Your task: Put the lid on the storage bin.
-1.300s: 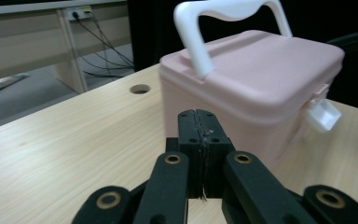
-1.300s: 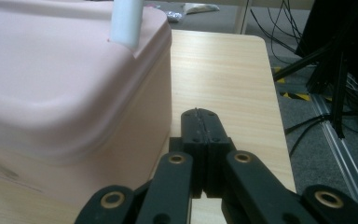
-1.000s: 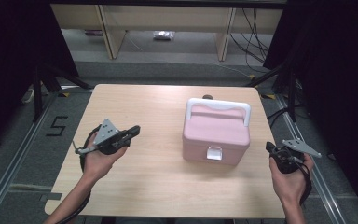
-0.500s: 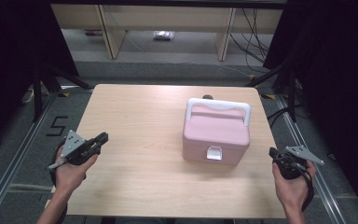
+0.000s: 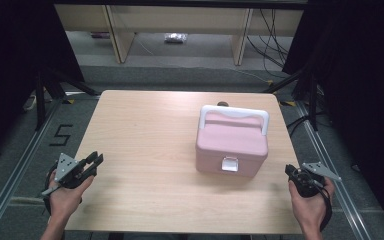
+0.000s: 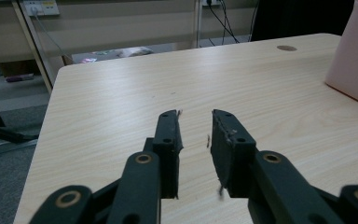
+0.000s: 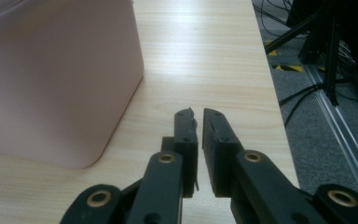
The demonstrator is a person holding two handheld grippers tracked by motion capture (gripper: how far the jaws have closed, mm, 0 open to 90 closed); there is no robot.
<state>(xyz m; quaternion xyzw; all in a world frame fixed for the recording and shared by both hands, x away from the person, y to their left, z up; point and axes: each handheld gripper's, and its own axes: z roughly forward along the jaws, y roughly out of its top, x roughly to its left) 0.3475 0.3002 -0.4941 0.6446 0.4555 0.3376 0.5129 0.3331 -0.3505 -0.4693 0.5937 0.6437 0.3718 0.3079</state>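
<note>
A pink lidded box (image 5: 231,142) with a white handle (image 5: 235,112) and a white front latch (image 5: 229,164) stands on the right half of the wooden table (image 5: 145,130). My left gripper (image 5: 96,161) is low over the table's front left corner, far from the box. Its jaws have just been opening and stand apart with nothing between them (image 6: 196,114). My right gripper (image 5: 289,171) is at the table's right edge, beside the box's front right corner (image 7: 56,70). Its jaws (image 7: 198,112) have just been opening to a narrow gap, with nothing held.
A small round hole (image 5: 222,104) lies in the table behind the box. The floor at the left bears a taped "5" (image 5: 60,135). Metal rails (image 5: 340,175) run along both sides. Black stand legs (image 5: 305,80) and cables sit at the far corners.
My left hand has swung left and down to the front left corner, and its jaws have parted. My right hand has sunk a little and its jaws have cracked apart. The box stayed put.
</note>
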